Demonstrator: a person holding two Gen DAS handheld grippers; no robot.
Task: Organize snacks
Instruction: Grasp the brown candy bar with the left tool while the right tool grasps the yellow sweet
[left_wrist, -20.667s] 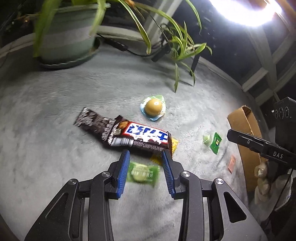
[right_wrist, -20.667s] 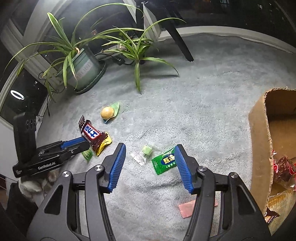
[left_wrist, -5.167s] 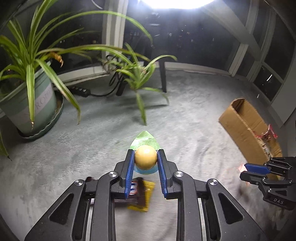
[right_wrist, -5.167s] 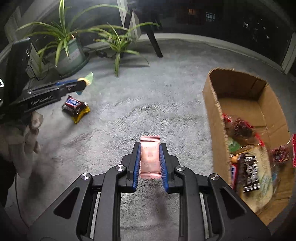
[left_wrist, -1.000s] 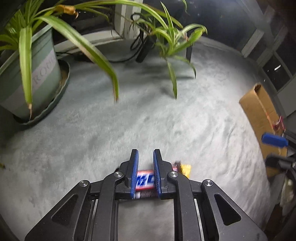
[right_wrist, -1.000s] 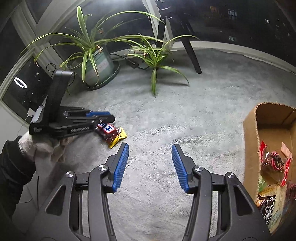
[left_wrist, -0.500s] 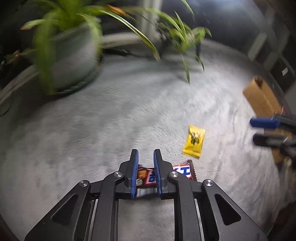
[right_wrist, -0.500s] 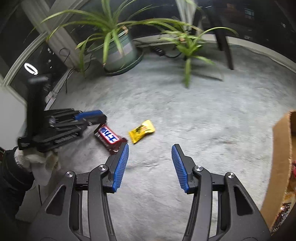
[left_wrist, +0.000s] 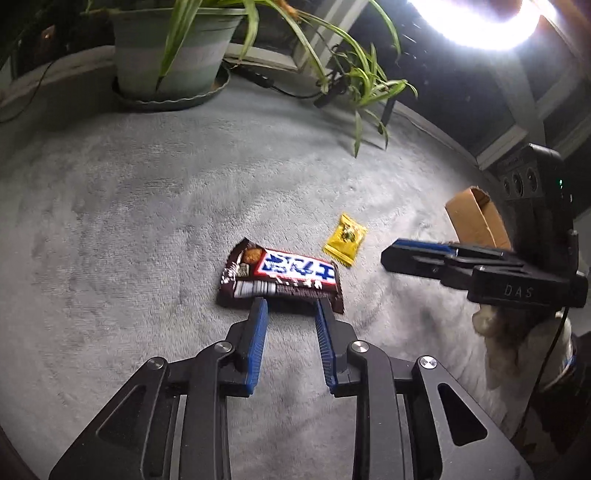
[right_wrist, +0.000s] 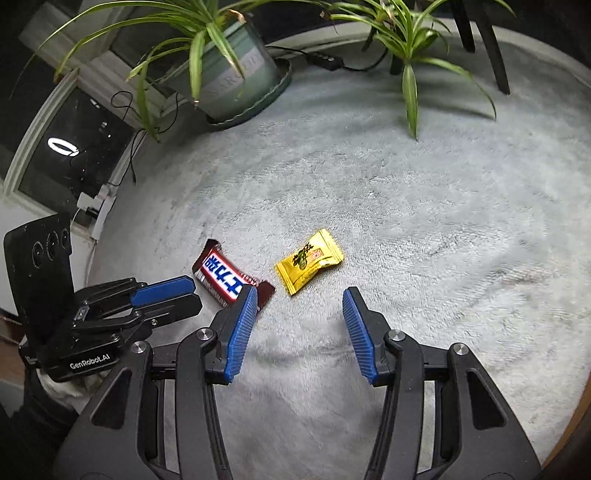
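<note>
On the grey carpet (left_wrist: 147, 206), two snacks are left outside the cardboard box (left_wrist: 476, 221): a chocolate bar (left_wrist: 280, 278) and a yellow sachet (left_wrist: 345, 240), lying near each other but apart.

Tool state:
- The left tool (left_wrist: 288, 306) is held just short of the chocolate bar's near long edge. Its jaws have just been opening and are now slightly spread; nothing is between the blue pads, which are clear of the wrapper.
- The right tool (right_wrist: 299, 295) is spread wide and empty, poised over bare carpet just short of the yellow sachet (right_wrist: 308, 260).

Risks (judged from the present layout):
- The left tool's gap looks narrower than the bar's width, so the wrapper may be pushed across the pile instead of being straddled.
- The glossy film may slip from the ribbed pads if only the crimped end is pinched.
- The two tools are working close together (their tips are near each other in the right wrist view), so a collision is possible if both descend at once.
- The soft sachet may be pressed into the carpet and missed.

Materials and shapes: the bar is a flat, oblong, dark-brown foil pack with a red, white and blue label; the sachet is a small pillow-shaped packet with crimped ends; the carpet is short, plush and matte; the box is of plain corrugated board.
</note>
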